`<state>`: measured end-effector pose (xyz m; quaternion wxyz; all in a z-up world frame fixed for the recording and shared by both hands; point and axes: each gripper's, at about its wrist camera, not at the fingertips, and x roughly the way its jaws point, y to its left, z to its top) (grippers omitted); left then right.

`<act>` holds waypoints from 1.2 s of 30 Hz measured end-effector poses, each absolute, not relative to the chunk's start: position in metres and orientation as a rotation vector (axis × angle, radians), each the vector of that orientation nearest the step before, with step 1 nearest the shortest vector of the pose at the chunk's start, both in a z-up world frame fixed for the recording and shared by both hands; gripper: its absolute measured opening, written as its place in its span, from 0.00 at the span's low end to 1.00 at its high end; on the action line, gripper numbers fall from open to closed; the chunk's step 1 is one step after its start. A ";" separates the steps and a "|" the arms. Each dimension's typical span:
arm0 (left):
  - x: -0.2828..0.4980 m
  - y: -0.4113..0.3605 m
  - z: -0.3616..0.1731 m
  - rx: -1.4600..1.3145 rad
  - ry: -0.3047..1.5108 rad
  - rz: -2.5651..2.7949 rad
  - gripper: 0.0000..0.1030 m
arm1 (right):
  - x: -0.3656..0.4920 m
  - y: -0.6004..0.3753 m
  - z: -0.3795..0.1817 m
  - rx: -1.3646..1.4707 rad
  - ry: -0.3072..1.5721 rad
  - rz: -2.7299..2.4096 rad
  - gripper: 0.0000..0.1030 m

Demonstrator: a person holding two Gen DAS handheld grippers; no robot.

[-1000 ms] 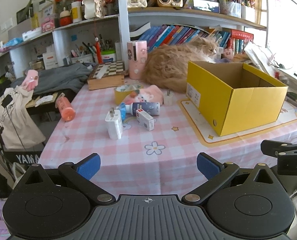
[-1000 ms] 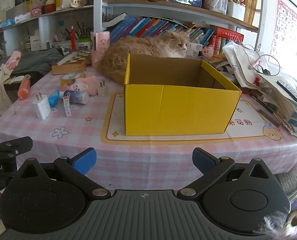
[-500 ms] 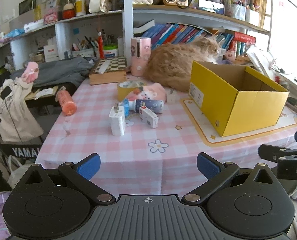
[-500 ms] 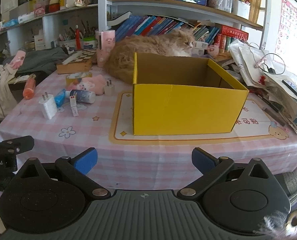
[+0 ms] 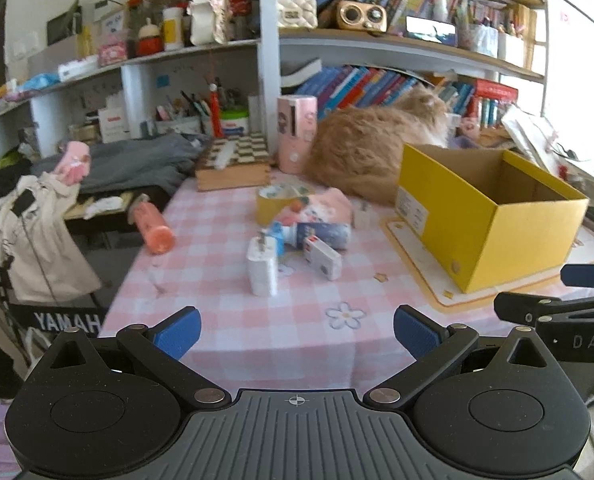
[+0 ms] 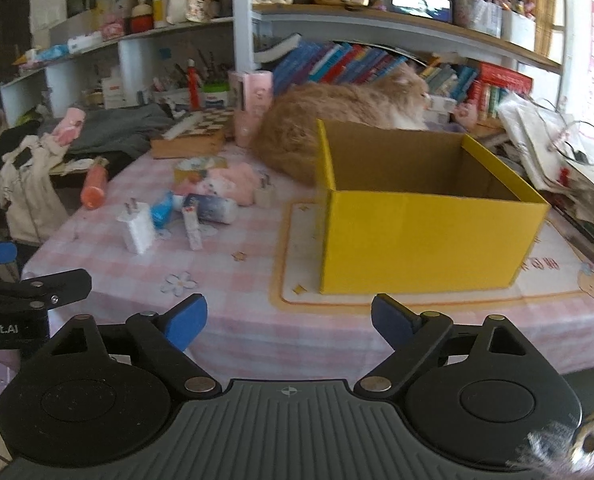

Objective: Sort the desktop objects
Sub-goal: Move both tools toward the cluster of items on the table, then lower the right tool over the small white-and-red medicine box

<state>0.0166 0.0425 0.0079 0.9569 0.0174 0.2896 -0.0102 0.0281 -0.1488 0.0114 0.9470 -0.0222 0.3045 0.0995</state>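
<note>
— What's in your hands?
— Nothing: my left gripper (image 5: 297, 330) gapes over the tabletop's (image 5: 225, 320) near edge, and my right gripper (image 6: 289, 320) has just been narrowing, jaws apart with nothing between them.
— And the clutter?
— White charger (image 5: 261, 266), small carton (image 5: 323, 258) and lying bottle (image 5: 323, 235) huddle mid-table (cat (image 5: 371, 160) behind), left of the yellow box (image 6: 425, 236) by the right edge.

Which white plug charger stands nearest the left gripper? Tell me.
The larger white charger, prongs up, at the front of the clutter. The smaller white plug sits farther back, beside the pink plush.
</note>
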 end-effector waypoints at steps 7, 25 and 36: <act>0.014 0.053 0.010 0.070 0.572 0.038 1.00 | 0.040 -0.128 0.010 -0.061 0.605 0.295 0.76; 0.061 0.087 0.008 0.014 0.591 0.107 0.99 | 0.089 -0.094 -0.001 -0.086 0.633 0.371 0.56; 0.098 0.103 0.005 0.027 0.612 0.113 0.99 | 0.161 -0.076 -0.006 -0.030 0.639 0.287 0.56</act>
